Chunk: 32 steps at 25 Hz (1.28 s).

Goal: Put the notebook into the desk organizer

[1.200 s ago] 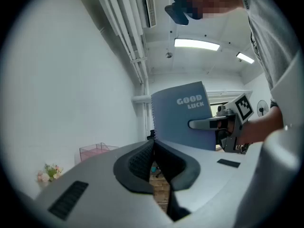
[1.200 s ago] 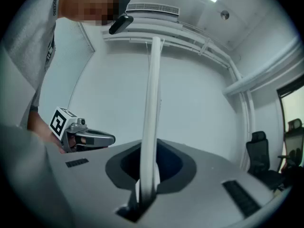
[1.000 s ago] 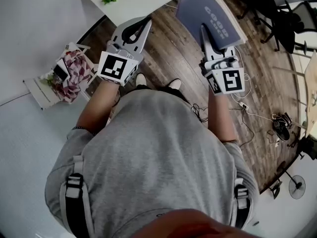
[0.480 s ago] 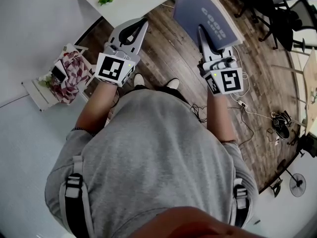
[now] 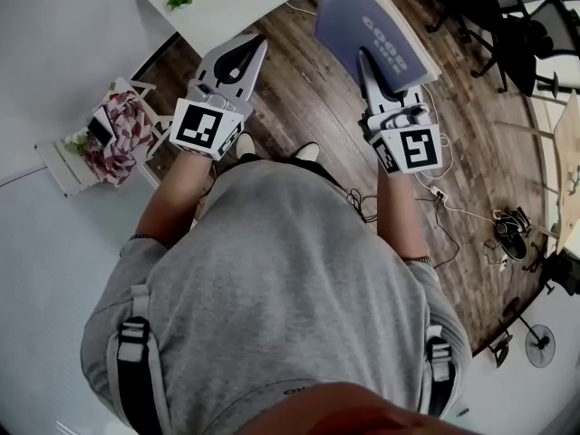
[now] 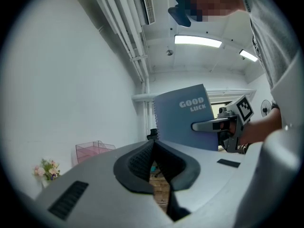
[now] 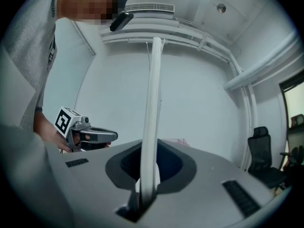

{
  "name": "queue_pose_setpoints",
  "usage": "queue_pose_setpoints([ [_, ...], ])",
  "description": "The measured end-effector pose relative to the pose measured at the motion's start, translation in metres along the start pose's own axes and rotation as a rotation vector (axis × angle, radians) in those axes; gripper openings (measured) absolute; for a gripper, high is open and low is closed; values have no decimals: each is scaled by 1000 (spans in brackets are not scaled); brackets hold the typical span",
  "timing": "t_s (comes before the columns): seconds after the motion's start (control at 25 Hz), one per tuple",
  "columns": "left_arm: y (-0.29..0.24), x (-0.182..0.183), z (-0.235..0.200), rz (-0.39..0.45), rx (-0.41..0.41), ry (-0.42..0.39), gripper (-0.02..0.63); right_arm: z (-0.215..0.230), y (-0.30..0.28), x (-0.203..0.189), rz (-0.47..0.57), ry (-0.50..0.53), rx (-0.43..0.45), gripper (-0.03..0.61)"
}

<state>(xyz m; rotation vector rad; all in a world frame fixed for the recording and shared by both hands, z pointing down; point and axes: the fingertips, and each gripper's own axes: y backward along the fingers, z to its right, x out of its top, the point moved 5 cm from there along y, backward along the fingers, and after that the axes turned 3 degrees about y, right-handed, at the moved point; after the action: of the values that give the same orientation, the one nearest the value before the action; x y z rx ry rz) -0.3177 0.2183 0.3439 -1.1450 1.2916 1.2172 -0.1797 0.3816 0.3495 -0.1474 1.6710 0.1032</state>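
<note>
Holding: right tool clamped on the blue spiral-bound notebook, held in the air.
Left tool: jaws together, empty.
Remaining: carry it to the pink wire-mesh desk organizer and insert it.

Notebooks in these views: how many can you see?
1. The notebook is clamped in the right gripper, held over the wooden floor. Others could be hidden out of frame.

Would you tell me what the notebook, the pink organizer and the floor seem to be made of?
Notebook: matte blue card cover, with spiral wire along its edge.
Organizer: pink and see-through, probably wire mesh or clear plastic.
Floor: brown planks with grain, either wood or laminate.
</note>
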Motion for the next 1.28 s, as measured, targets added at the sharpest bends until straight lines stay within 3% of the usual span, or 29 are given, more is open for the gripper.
queue_pose_setpoints([
  [0.36,-28,-3,44,-13,39,-17,21,44,32,-7,6,4,50,40],
  [0.6,-42,-7,51,-21,49,-21,21,59,33,-13,7,-4,62,40],
  [0.96,-85,-14,18,2,45,-9,21,85,-5,-17,-7,23,80,40],
  [1.28,-132,-13,-45,7,41,-10,21,114,-80,-13,-20,31,93,40],
])
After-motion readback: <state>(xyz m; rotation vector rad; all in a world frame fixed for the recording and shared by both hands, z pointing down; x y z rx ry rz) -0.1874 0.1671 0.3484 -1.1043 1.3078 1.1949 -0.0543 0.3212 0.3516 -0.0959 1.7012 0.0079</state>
